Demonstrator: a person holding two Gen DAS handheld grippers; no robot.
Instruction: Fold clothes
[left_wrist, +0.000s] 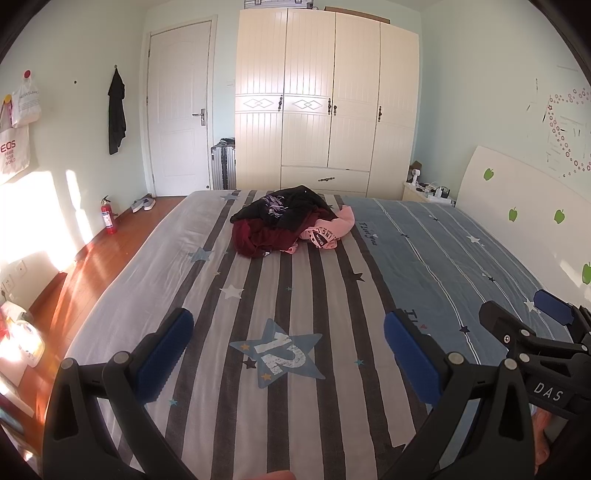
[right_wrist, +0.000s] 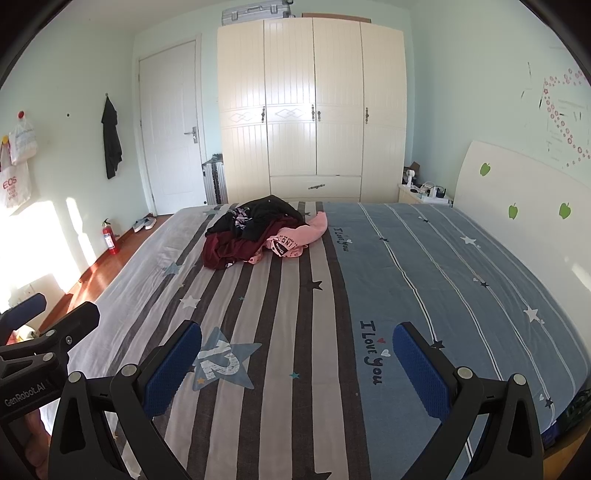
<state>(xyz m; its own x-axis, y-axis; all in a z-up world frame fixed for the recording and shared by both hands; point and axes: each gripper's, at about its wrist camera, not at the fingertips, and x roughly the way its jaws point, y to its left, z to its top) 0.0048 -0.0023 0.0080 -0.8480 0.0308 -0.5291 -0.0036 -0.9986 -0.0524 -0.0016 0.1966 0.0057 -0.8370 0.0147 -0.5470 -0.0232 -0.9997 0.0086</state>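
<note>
Left gripper (left_wrist: 288, 343): jaws wide apart, holding nothing.
Right gripper (right_wrist: 297, 350): likewise.
Clothes pile (left_wrist: 290, 221): crumpled, unfolded, far along the bed (left_wrist: 461, 258).

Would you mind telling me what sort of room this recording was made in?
Almost certainly a home bedroom. A large bed with striped, star-printed bedding fills the view, a tall cream wardrobe stands against the far wall beside a closed door, and a pile of clothes lies on the bed.
</note>
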